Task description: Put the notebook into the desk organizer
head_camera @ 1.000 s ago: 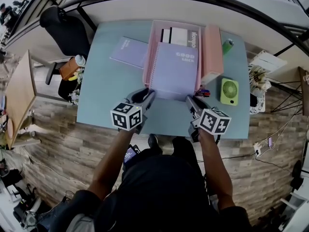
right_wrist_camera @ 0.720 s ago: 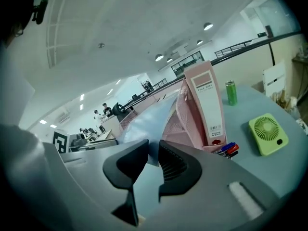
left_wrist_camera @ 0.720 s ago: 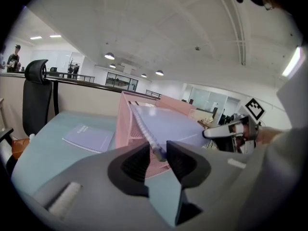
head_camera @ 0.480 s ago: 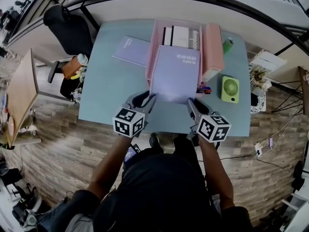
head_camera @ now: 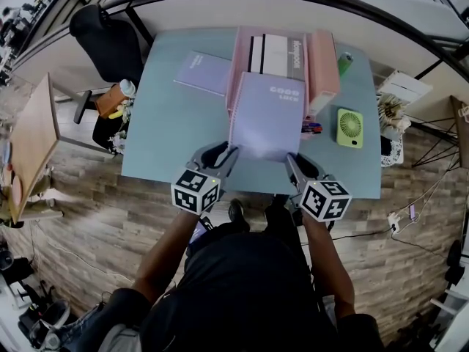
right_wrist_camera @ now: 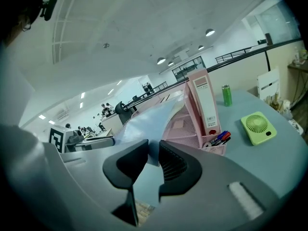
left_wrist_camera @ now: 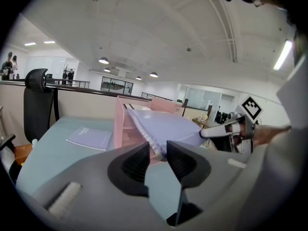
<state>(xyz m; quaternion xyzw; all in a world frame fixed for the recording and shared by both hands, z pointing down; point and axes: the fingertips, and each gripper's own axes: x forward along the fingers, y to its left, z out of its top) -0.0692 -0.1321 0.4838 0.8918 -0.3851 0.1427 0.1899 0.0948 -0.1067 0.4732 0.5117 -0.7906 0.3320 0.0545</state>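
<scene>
Open-plan office, viewed from overhead and from desk height. Grey-brown wood-plank floor (head_camera: 73, 218). Pale blue-green desk (head_camera: 161, 152) in the middle, set against a long white curved partition (head_camera: 205, 13) topped with a dark rail. Black office chair (head_camera: 102, 42) at the desk's far left corner; light wooden side table (head_camera: 33, 138) further left. Overhead, white vaulted ceiling (left_wrist_camera: 159, 28) with round recessed lamps (left_wrist_camera: 103, 60), lit. Farther off, dark-framed glazing (left_wrist_camera: 115, 85) and black railings (right_wrist_camera: 240, 56).
</scene>
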